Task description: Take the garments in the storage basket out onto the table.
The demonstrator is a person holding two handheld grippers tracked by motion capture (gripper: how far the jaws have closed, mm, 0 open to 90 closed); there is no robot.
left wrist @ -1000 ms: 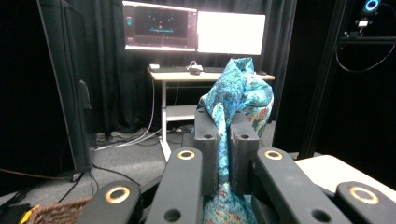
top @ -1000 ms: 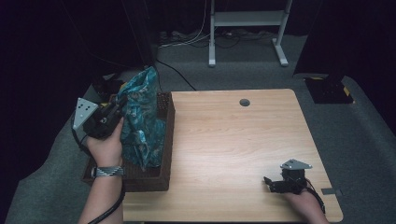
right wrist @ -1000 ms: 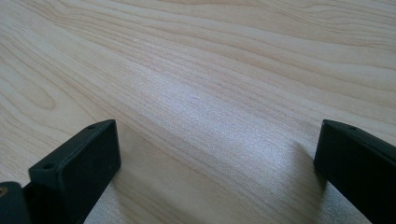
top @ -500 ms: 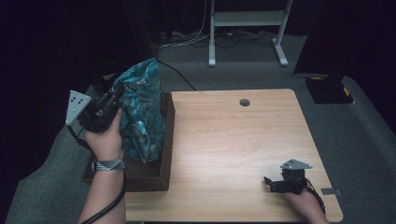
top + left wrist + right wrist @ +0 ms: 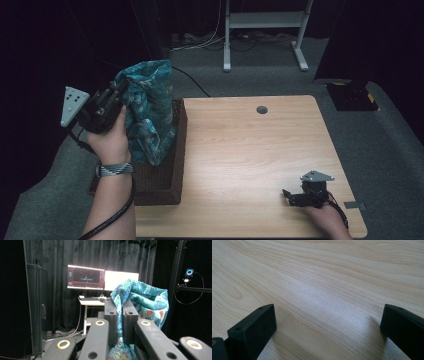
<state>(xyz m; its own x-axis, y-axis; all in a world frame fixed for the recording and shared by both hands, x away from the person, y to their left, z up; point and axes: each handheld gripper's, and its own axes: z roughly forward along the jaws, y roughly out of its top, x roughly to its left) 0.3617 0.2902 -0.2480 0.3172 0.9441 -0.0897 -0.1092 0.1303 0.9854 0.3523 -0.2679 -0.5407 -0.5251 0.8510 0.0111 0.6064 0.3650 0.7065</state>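
Observation:
A teal patterned cloth (image 5: 150,115) hangs out of a dark woven basket (image 5: 160,185) at the table's left edge. My left gripper (image 5: 120,92) is shut on the cloth's upper edge and holds it well above the basket. In the left gripper view the cloth (image 5: 142,300) is pinched between the two black jaws, with my left gripper (image 5: 120,308) pointing level toward a curtain. My right gripper (image 5: 287,196) rests on the wooden table (image 5: 250,150) near its front right corner, jaws wide apart. The right gripper (image 5: 325,322) view has bare wood between the jaws.
A small round hole (image 5: 261,109) sits near the table's far edge. Beyond the table stand a white desk frame (image 5: 265,30) and cables on grey carpet. A dark box (image 5: 352,95) lies on the floor at the right. Lit monitors (image 5: 102,280) glow behind the cloth.
My left gripper has risen and drifted left, drawing the cloth further up out of the basket. The right gripper has stayed where it was.

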